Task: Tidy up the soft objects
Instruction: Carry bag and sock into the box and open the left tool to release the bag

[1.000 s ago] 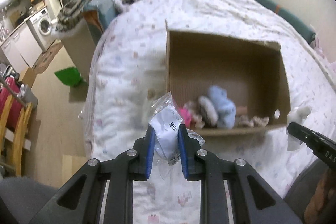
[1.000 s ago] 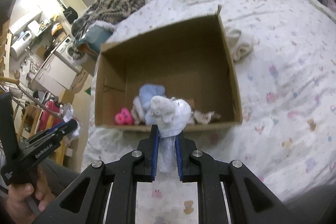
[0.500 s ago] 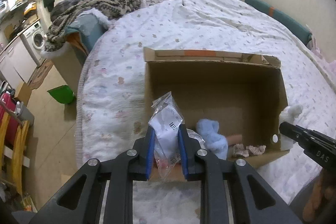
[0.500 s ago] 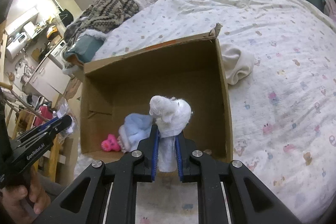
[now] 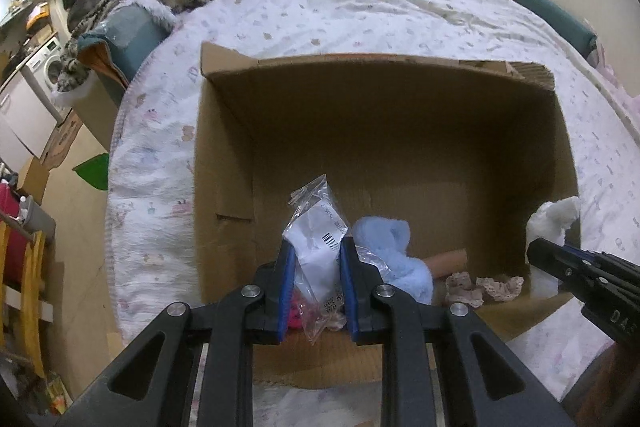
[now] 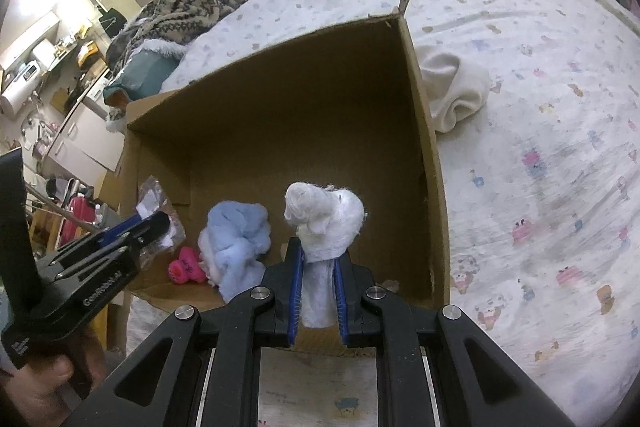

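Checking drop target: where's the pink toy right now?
Right wrist view: pink toy lies on the cardboard box floor, near-left corner, beside the blue fluffy cloth.

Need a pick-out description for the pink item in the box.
Find the open brown cardboard box on the white patterned bedspread. On its floor, near the front left corner, beside the fluffy light-blue cloth bundle, lies the small hot-pink plush toy. It is the only bright pink thing inside.

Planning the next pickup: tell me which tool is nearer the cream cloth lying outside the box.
Right. The right tool, shut on a white cloth, is by the box wall that the cream cloth lies against; the left tool, holding a plastic bag, is at the opposite side.
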Motion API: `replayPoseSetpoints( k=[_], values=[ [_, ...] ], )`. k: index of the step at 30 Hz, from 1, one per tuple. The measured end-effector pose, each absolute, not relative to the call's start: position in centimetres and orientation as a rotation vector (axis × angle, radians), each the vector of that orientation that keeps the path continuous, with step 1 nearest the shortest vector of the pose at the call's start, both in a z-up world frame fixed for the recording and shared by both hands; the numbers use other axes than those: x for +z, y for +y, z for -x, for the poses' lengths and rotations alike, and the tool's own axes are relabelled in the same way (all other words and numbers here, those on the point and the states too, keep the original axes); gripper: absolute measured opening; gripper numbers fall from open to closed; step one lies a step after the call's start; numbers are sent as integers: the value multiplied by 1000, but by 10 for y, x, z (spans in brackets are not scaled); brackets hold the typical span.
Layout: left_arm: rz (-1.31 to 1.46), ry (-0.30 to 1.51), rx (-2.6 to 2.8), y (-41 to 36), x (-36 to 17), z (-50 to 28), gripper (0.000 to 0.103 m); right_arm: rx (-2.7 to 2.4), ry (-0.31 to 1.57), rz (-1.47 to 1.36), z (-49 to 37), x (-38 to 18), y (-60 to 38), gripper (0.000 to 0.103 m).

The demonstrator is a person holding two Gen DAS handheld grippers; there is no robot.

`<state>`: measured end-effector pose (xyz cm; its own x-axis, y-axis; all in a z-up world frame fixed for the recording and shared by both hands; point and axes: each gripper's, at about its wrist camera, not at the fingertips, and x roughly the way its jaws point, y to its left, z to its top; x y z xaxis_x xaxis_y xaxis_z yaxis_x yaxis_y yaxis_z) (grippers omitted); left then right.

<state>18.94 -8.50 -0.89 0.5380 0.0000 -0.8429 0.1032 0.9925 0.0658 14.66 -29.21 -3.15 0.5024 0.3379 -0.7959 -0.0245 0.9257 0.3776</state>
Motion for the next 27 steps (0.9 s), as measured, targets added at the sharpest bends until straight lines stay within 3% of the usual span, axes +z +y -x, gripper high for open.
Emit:
replayPoseSetpoints(
  k=[27],
  values=[
    [-102, 1074, -65, -87, -32, -203, 21, 217, 1095, -327, -153, -46, -284, 17]
  ],
)
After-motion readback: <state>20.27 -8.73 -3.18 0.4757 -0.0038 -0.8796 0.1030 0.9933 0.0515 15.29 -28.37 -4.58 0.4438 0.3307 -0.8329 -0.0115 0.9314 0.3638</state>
